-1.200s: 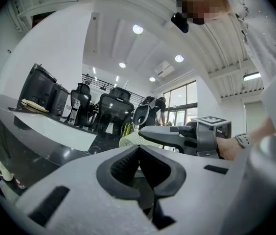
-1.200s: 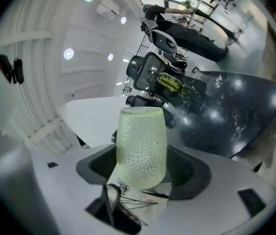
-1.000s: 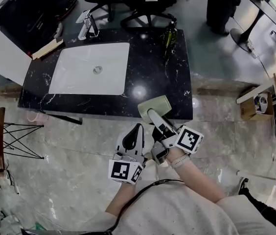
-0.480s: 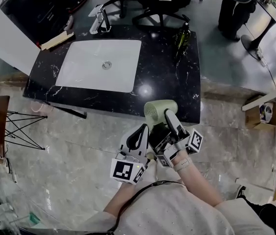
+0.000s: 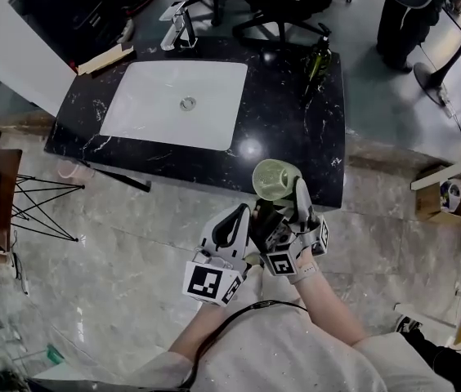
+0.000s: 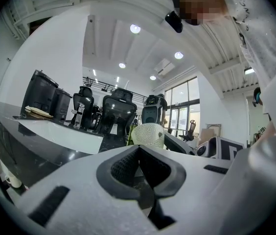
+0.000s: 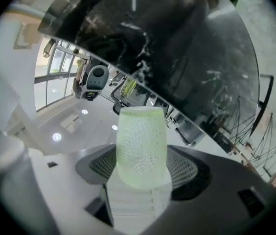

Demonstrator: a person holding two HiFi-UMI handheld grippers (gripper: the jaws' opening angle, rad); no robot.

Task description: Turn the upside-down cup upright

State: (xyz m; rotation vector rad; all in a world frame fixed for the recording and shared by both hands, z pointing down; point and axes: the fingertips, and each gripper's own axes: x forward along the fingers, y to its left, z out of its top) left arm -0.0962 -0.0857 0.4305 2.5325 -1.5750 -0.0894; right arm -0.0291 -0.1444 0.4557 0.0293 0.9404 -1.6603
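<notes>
Holding the cup (image 5: 275, 178) by one end in the right gripper (image 5: 286, 194) (left gripper (image 5: 235, 219) clenched, empty); could slip out and fall past the countertop (image 5: 296, 129) edge.

The right gripper (image 5: 286, 201) hides the base of the cup (image 5: 275, 178), and the top edge cuts off a standing person (image 5: 402, 15).

The left gripper (image 6: 140, 155) has its jaws pressed together with nothing between them. Just past their tips a pale green dimpled cup (image 6: 150, 135) shows, wide end upward. To the left lies a black counter (image 6: 30, 153) with a white sink (image 6: 55, 131), and office chairs (image 6: 116, 109) stand behind.
</notes>
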